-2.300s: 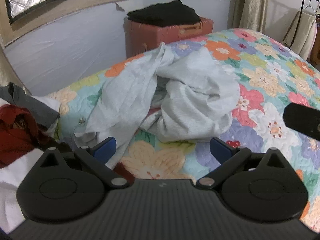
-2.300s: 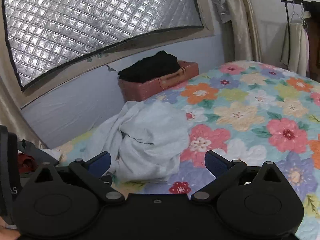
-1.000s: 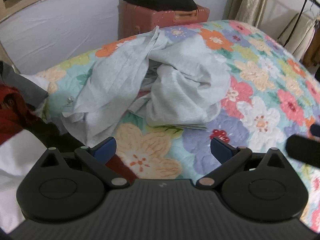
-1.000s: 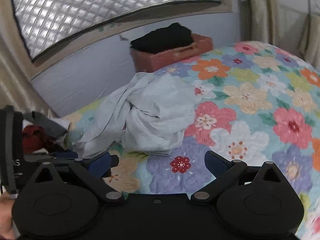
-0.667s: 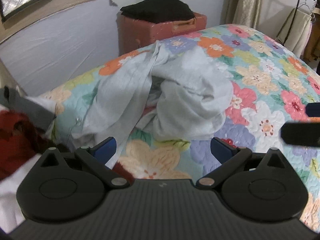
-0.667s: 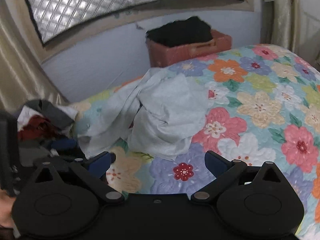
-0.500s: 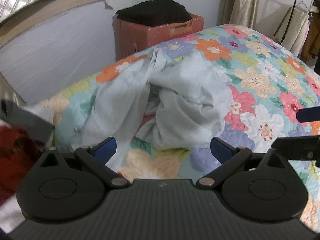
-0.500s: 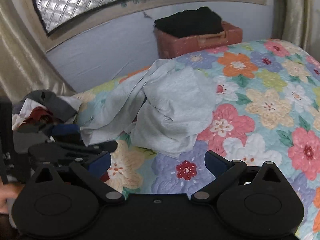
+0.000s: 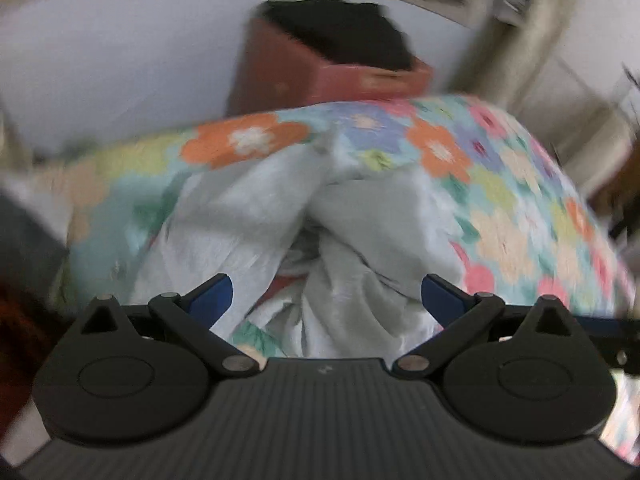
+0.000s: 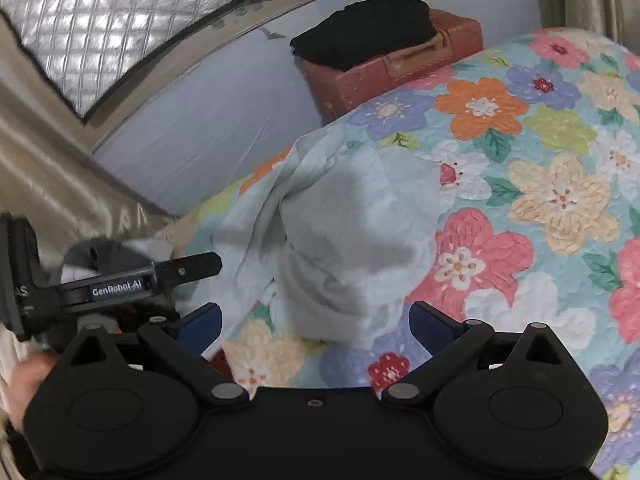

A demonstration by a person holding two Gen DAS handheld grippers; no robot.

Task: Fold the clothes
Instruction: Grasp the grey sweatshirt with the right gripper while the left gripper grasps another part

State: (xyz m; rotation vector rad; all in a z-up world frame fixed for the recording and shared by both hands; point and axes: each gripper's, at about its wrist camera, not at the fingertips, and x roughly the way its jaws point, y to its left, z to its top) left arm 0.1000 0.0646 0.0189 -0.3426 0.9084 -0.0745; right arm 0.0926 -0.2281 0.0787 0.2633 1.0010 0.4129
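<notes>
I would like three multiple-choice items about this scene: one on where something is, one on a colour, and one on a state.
1. Where does the black folded cloth lie?
A. On top of the reddish suitcase
B. On the floral bedspread
C. Between the fingers of the left hand-held gripper

2. What colour is the crumpled garment on the bed?
A. Dark red
B. Pale grey
C. Black

3. What is the state of the right hand-held gripper?
A. Shut on the garment
B. Shut and empty
C. Open, holding nothing

Answers:
1. A, since the dark cloth sits on the case beyond the bed's edge.
2. B, as the heap looks light grey in both views.
3. C, because its blue pads stand wide apart with no cloth between them.
</notes>
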